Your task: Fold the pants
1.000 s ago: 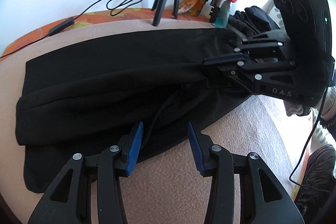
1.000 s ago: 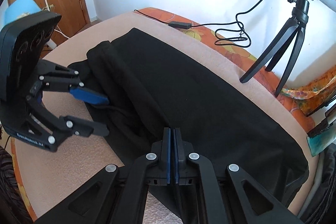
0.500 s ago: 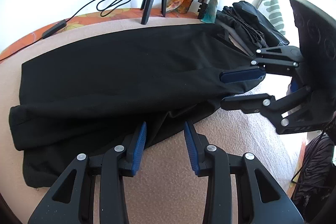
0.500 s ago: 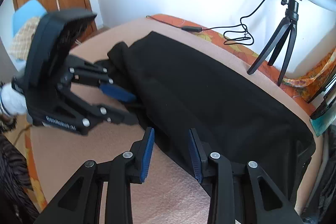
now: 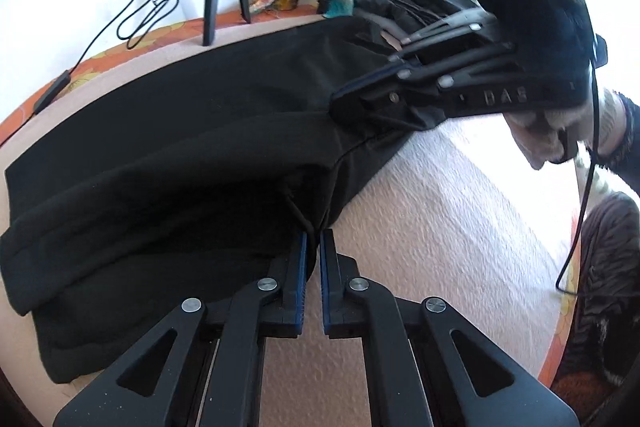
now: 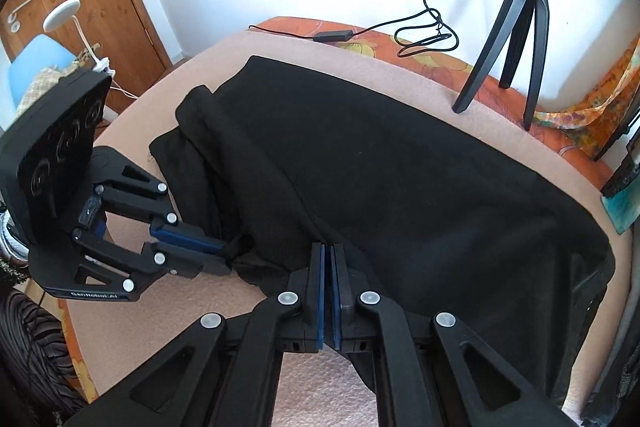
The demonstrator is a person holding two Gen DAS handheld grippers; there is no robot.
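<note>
On the beige blanket [image 6: 224, 307] the black pants [image 6: 400, 183] are lying lengthwise, apparently already halved. You're clamping the near edge with both the left gripper [image 5: 313, 243] and right gripper [image 6: 328, 259]; cross folds are remaining.

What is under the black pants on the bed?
The black pants lie on a pinkish-beige blanket, which shows around their edges. An orange patterned cover appears beyond the blanket. Whatever lies directly beneath the fabric is hidden.
</note>
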